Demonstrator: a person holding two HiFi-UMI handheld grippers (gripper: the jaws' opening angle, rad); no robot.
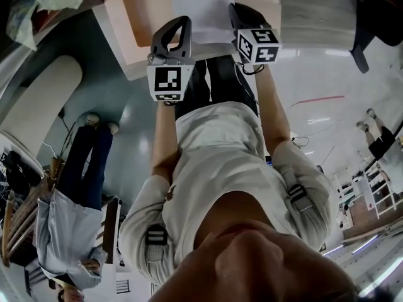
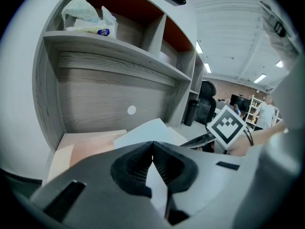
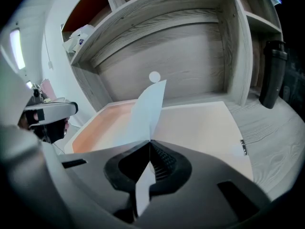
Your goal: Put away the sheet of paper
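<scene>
A white sheet of paper (image 1: 203, 8) hangs between both grippers over the desk. My left gripper (image 1: 171, 43) is shut on its near left edge, and in the left gripper view the sheet (image 2: 148, 131) runs out from the closed jaws. My right gripper (image 1: 249, 27) is shut on the right edge; there the paper (image 3: 150, 106) stands up from the jaws, seen nearly edge-on. Under the sheet lies an open pale pink box (image 3: 102, 123) with its flat lid (image 3: 202, 128) folded out to the right.
The box sits in a grey wood desk nook (image 3: 190, 51) under a shelf holding a plastic bag (image 2: 88, 19). A black bottle (image 3: 270, 75) stands at the right. A black office chair (image 2: 207, 99) is further off. A person (image 1: 75, 200) stands to my left.
</scene>
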